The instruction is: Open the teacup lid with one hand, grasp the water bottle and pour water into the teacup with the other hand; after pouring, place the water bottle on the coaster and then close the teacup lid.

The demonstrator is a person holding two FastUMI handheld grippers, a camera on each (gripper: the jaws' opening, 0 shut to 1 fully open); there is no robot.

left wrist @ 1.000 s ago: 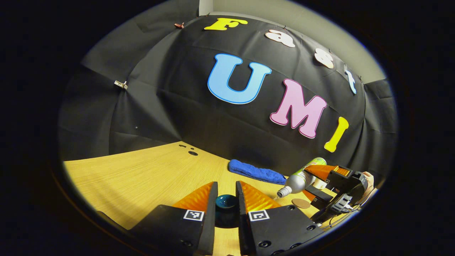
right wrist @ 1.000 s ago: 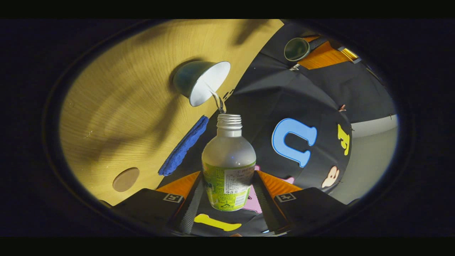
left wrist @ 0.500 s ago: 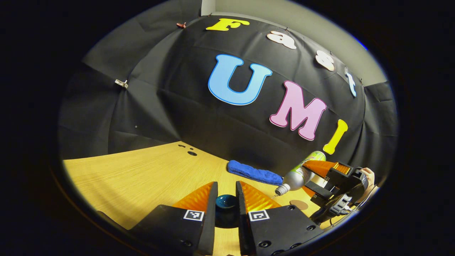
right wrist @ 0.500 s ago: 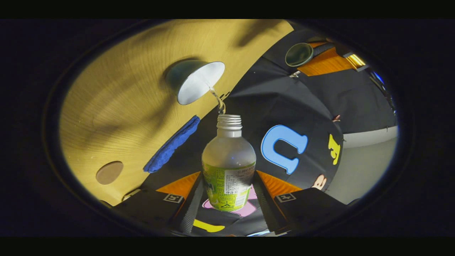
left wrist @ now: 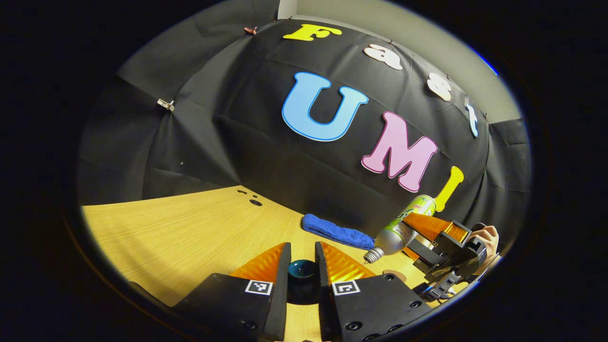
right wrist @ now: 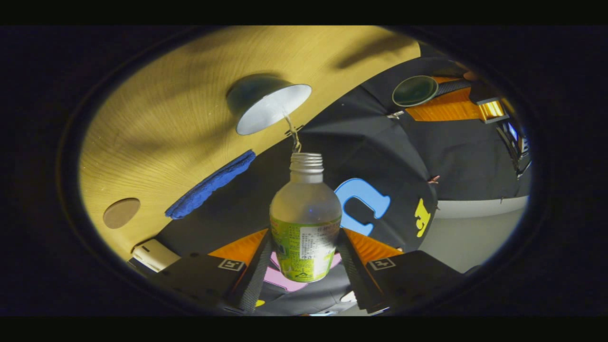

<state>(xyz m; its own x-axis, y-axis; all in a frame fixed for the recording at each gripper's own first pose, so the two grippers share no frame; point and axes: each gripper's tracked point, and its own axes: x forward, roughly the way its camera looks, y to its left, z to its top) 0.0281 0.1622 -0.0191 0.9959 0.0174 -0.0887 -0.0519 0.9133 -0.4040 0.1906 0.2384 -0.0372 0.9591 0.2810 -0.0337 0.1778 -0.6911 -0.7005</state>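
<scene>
My left gripper is shut on the dark knob of the teacup lid, holding it above the wooden table. In the right gripper view, the lid is a dark disc at the upper right, off to the side of the teacup. My right gripper is shut on the water bottle, which has a green label and no cap. A thin stream of water runs from its mouth into the teacup's white inside. In the left gripper view, the bottle tilts neck down. The round brown coaster lies bare.
A blue cloth lies by the booth wall, between the teacup and the coaster. A white object sits at the table's edge near the coaster. Small dark holes mark the far table. A hand holds the right gripper.
The bottle has tipped more steeply, its base rising and neck dropping, while water keeps flowing into the cup. The left gripper holds the lid almost still.
</scene>
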